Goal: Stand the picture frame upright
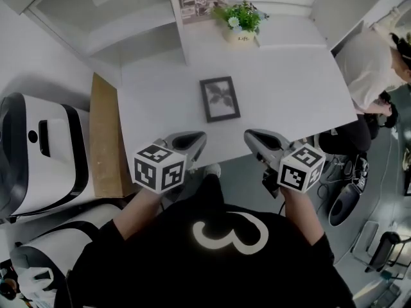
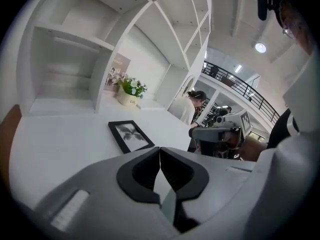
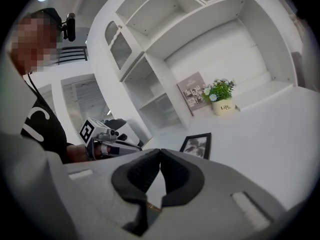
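In the head view we judged the reach in hand, the frame (image 1: 219, 99) lying flat on the table (image 1: 289, 88) ahead of us (untouched), so next we needed to open up; the left gripper view showed the left gripper (image 2: 160, 149) clenched empty, the right gripper view the right gripper (image 3: 160, 151) likewise.

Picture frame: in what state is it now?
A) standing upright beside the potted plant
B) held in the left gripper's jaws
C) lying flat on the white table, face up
C: the picture frame lies flat, face up, on the white table, apart from the potted plant.
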A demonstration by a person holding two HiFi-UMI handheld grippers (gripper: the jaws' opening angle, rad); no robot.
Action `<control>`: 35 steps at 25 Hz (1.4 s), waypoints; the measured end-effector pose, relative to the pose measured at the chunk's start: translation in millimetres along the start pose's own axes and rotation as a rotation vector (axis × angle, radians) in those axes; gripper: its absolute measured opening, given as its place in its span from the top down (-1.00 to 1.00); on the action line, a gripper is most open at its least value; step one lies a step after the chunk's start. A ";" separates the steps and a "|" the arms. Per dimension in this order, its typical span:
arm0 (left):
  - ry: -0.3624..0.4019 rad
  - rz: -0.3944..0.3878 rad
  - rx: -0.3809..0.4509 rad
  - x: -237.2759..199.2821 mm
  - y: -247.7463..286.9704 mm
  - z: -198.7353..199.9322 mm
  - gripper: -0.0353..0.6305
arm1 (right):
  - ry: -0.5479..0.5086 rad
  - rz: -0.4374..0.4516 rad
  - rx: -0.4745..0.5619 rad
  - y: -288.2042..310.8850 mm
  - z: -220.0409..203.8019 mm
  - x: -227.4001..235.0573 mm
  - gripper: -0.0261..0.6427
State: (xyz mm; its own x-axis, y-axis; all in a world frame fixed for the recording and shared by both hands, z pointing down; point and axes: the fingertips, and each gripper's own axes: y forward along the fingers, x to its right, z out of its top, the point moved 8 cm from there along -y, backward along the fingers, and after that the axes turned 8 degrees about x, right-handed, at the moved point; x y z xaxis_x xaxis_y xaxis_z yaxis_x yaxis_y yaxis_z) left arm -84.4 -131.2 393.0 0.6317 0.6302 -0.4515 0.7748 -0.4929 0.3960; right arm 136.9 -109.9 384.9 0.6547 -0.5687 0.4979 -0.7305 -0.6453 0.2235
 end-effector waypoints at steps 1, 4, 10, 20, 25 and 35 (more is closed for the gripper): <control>-0.004 0.012 -0.006 -8.7 6.1 2.1 0.86 | -0.002 -0.001 -0.007 8.0 4.4 8.9 0.91; -0.011 0.043 -0.019 -33.7 23.9 8.6 0.86 | -0.014 -0.013 -0.023 30.2 15.5 35.3 0.91; -0.045 0.074 -0.049 -70.5 49.4 16.3 0.57 | -0.043 -0.048 -0.119 62.1 18.5 70.0 0.68; 0.005 0.105 -0.157 -99.6 94.0 20.2 0.43 | -0.180 -0.119 -0.327 103.5 9.2 110.7 0.57; 0.000 0.123 -0.173 -109.0 112.7 20.4 0.42 | -0.200 -0.129 -0.386 119.9 0.2 123.4 0.52; 0.055 0.179 -0.230 -116.7 130.1 12.7 0.40 | -0.223 -0.131 -0.448 139.4 -7.6 133.9 0.50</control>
State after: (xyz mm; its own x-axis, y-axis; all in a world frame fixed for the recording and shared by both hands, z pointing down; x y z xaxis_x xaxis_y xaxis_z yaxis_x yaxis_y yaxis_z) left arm -57.0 -276.6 487.0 0.7503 0.5804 -0.3167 0.6209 -0.4539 0.6392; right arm 121.3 -272.1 489.1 0.7364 -0.6238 0.2620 -0.6188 -0.4644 0.6336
